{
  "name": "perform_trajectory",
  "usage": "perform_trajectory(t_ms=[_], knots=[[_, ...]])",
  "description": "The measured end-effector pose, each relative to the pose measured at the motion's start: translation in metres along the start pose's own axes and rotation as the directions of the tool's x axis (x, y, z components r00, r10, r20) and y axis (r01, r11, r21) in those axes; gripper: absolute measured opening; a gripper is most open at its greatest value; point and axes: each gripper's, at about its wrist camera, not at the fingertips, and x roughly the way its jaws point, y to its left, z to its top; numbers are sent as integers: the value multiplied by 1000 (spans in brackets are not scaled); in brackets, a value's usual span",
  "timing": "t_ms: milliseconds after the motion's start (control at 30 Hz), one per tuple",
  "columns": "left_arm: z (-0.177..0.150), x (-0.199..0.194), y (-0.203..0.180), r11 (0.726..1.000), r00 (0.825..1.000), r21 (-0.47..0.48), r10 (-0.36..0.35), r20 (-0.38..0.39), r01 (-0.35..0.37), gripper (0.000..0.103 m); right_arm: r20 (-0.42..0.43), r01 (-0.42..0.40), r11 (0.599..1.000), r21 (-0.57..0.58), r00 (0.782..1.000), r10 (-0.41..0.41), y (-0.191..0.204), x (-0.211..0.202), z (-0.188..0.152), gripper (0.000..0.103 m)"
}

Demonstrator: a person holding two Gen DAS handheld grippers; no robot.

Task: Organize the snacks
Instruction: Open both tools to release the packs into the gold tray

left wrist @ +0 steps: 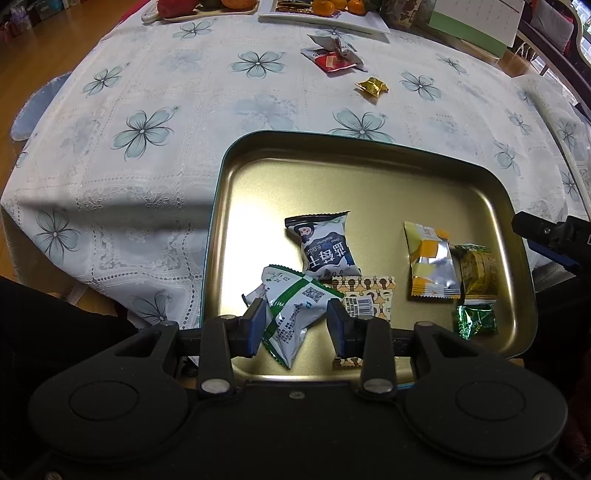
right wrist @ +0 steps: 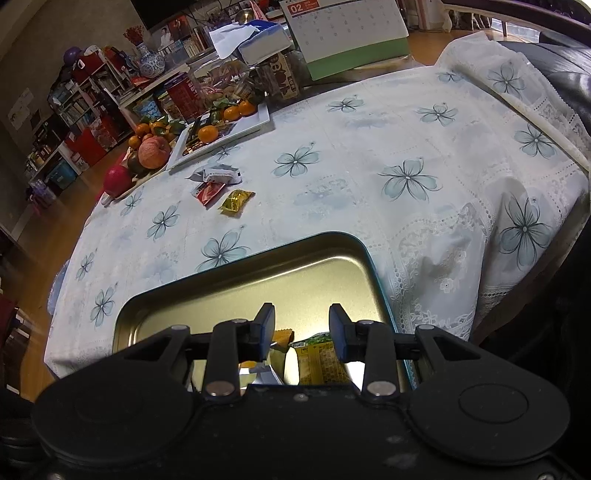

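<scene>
Six packets are already collected in the gold tin (left wrist: 369, 177), a green-white packet (left wrist: 295, 314) sits between the left gripper's (left wrist: 297, 325) parted jaws, the right gripper (right wrist: 301, 326) is held open and empty, and three snacks (left wrist: 334, 55) are left on the tablecloth (left wrist: 147, 110).

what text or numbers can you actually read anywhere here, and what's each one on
"02": red header of the desk calendar; its date grid is too small to read.
"蓝莓干": large characters, seen upside down, on the dark blue and white packet in the tin tray.
Green and white packet: QR code and fine print, unreadable.
Patterned packet: barcode, digits too small.
Yellow and green packet: print blurred.
Red wrapper: unreadable.
</scene>
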Motion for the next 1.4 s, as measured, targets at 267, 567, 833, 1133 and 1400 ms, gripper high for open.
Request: perform_trajectory(t_ms=[267,567,833,1133,1400], knots=[[0,0,1,1000,1000,-4,10,0,-10,45,-4,-1,1000,-7,1000,1,1,0,-1,35],[0,-1,0,999,999,-1,38,14,-38,45,-27,-2,999,-49,1000,1,8,3,-4,35],[0,-2,-1,998,998,8,61,32,-61,45,-54,-2,994,-106,999,-4,18,5,-9,44],[0,-3,-3,997,996,12,82,48,-82,45,-37,18,979,-205,999,-26,38,4,-17,59],[-1,-12,-7,992,985,13,122,120,-124,45,44,48,955,-293,998,-37,57,-3,-28,64]])
